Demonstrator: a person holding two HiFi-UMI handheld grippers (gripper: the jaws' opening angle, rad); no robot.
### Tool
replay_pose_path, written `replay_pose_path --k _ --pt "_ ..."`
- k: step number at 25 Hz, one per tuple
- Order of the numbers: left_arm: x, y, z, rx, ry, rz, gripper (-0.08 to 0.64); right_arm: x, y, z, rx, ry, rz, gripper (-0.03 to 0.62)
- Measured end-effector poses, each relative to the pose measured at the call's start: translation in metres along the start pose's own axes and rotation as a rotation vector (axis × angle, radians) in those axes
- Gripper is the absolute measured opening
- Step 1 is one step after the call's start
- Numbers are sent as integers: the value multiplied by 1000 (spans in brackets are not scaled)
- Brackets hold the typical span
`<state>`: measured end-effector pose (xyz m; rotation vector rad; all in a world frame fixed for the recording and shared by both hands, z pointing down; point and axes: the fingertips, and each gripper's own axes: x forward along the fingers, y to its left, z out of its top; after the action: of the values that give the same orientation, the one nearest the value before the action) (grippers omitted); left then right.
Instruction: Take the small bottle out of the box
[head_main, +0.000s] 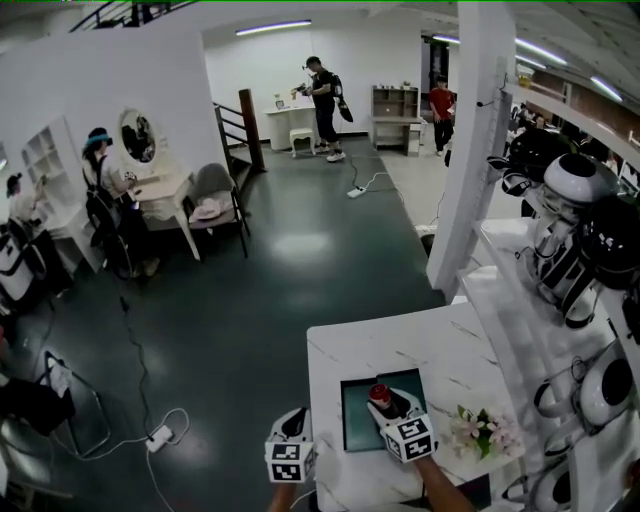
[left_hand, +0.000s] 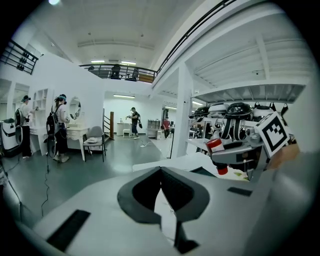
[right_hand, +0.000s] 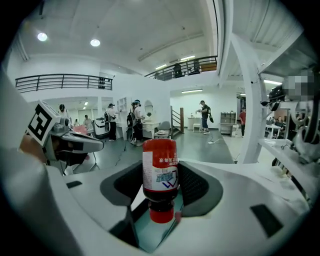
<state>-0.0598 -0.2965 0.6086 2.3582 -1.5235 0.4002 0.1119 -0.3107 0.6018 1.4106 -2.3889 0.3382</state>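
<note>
A small bottle (right_hand: 160, 175) with a red label, dark contents and a red cap hangs cap-down between the jaws of my right gripper (right_hand: 160, 186), which is shut on its body. Right under it lies the teal box (right_hand: 150, 231). In the head view the bottle (head_main: 380, 396) sits in the right gripper (head_main: 386, 404) just over the open teal box (head_main: 355, 428) on the white marble table (head_main: 400, 345). My left gripper (head_main: 292, 432) hovers at the table's left edge, beside the box. Its jaws meet at the tips with nothing between them (left_hand: 160, 172). The left gripper view shows the bottle (left_hand: 216, 146) to the right.
A bunch of pale flowers (head_main: 485, 432) lies right of the box. White shelves with robot heads (head_main: 580, 230) run along the right side. A white pillar (head_main: 475, 150) stands behind the table. Dark floor with cables lies to the left; people stand far off.
</note>
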Motion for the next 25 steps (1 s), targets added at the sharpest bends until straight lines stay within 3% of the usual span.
replay_pose_path --k 12,25 --pt "-1 -7 51 46 -102 -29 18 -23 -4 36 -66 -84 -74 233" --pt "6 -12 68 80 -126 -47 18 -28 -16 47 -71 -115 -110 233"
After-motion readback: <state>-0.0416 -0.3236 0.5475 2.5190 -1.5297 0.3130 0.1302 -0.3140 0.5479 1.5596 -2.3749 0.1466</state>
